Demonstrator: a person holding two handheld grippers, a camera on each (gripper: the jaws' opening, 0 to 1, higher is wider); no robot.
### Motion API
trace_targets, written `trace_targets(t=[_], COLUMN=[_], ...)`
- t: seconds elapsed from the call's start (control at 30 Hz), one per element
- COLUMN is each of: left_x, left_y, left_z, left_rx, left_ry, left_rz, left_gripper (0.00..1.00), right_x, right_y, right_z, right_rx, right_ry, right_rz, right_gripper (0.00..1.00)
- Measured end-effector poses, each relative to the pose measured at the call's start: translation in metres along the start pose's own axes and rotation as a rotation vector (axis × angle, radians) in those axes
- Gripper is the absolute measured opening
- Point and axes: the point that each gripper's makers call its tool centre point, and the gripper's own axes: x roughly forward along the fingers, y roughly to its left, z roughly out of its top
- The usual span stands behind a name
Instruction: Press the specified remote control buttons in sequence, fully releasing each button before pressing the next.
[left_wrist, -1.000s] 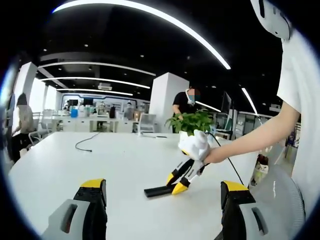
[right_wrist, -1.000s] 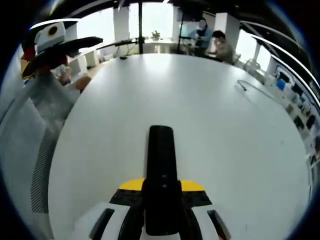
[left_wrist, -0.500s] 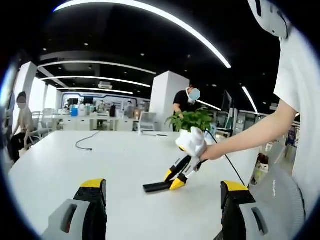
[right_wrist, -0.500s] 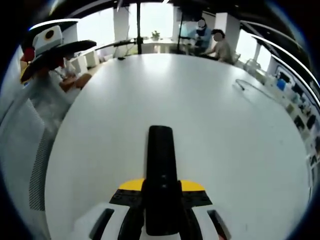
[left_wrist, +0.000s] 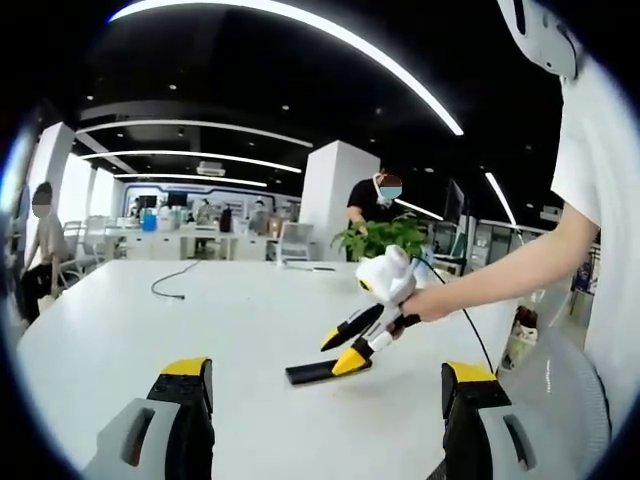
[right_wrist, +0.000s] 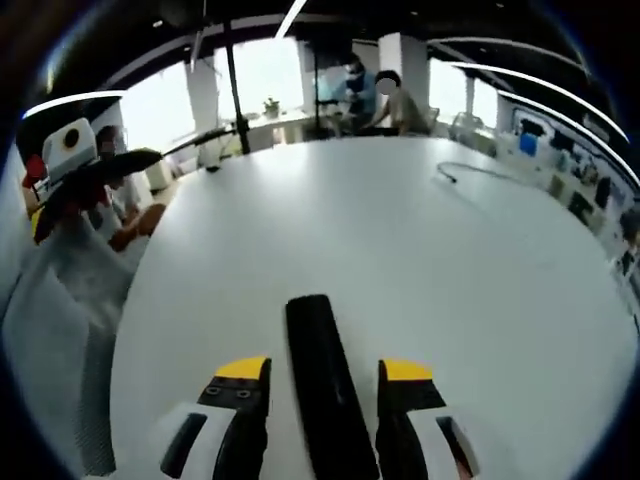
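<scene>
Right gripper view, bottom centre: right gripper (right_wrist: 323, 375) spread, yellow-tipped fingers (right_wrist: 240, 375) flanking the remote control (right_wrist: 318, 395) without gripping, likely just off a button. Remote: slim, black, glossy, flat on the white worktop (right_wrist: 420, 270), buttons too blurred to read. Left gripper view, bottom edge: left gripper (left_wrist: 325, 390) wide apart, holding nothing, kept back, presumably to leave the remote (left_wrist: 325, 372) visible. Mid-frame beyond: right gripper (left_wrist: 352, 348) angled down over the remote. Farther off, upper middle: potted plant (left_wrist: 385, 240).

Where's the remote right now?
The remote lies flat on the white table, between the open right gripper's jaws in the right gripper view; in the left gripper view it sits at centre, under that gripper's tips.
</scene>
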Motion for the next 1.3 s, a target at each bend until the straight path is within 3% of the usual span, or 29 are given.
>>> trace_targets(t=[0.1,0.27,0.47,0.6,0.77,1.0,1.3], left_x=[0.000,0.000,-0.001,-0.001,-0.002,-0.002,-0.003], left_y=[0.000,-0.001,-0.002,-0.002,-0.002,-0.004,-0.008], left_z=[0.000,0.001,0.001,0.001,0.002,0.003,0.002], left_rx=[0.002,0.002,-0.001,0.005,0.002,0.007,0.023], left_ry=[0.000,-0.004,-0.004,-0.006,-0.011,-0.013,0.002], left_rz=[-0.001,-0.002,-0.005,-0.006,-0.007,-0.015,-0.025], left_gripper=[0.99,0.99,0.99,0.98,0.99,0.98,0.98], right_x=[-0.005,-0.019,-0.037,-0.047,-0.066,-0.089,-0.122], right_y=[0.002,0.000,0.003,0.008,0.015,0.019,0.039], right_z=[0.009,0.030,0.046,0.051,0.068,0.074,0.078], right_rx=[0.021,0.113,0.126,0.133,0.175,0.177,0.189], right_ry=[-0.043,-0.179,-0.273,-0.307,-0.433,-0.487,-0.549], right_rz=[-0.022,-0.104,-0.160,-0.181,-0.192,-0.238,-0.285], right_gripper=[0.51,0.63,0.85,0.91,0.99,0.99,0.99])
